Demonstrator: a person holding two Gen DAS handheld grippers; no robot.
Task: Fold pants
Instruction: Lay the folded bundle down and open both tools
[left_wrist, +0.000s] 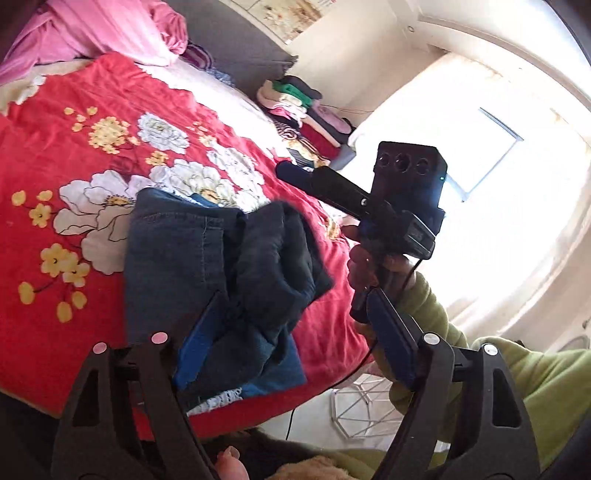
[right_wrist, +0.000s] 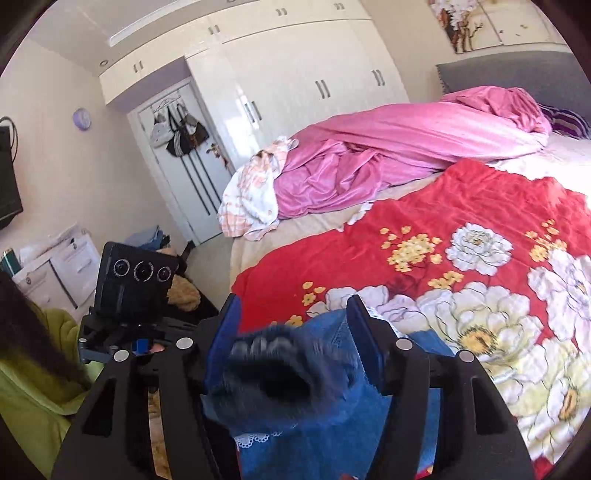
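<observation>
The jeans (left_wrist: 221, 266) lay bunched into a rough folded bundle on the red floral blanket (left_wrist: 74, 166) near the bed's near edge, the denim doubled over itself, with a fuzzy dark lining turned out on top and a strip of white lace trim showing at the near side. The bundle looked placed on the flat blanket so the bed could bear it while each fold was made, though it was far from tidy.

In the left wrist view, the left gripper (left_wrist: 295, 343) had its jaws spread wide. One blue pad (left_wrist: 197, 347) lay over the near part of the bundle and the other stood well off to the right, clear of the cloth, so nothing was pinched. The right gripper (left_wrist: 306, 175) hung in the air to the right of the jeans and above them, held in a hand (left_wrist: 364, 266) with a green sleeve (left_wrist: 517, 369) behind it; in that view it carried no cloth.

In the right wrist view, the right gripper (right_wrist: 291, 347) also stood spread, with the fuzzy lining and denim blurred in the gap between its pads. Whether either pad touched the cloth could not be told, but the jaws did not look pressed on it. I judge that a fold was just set down and the bundle needs squaring next.
</observation>
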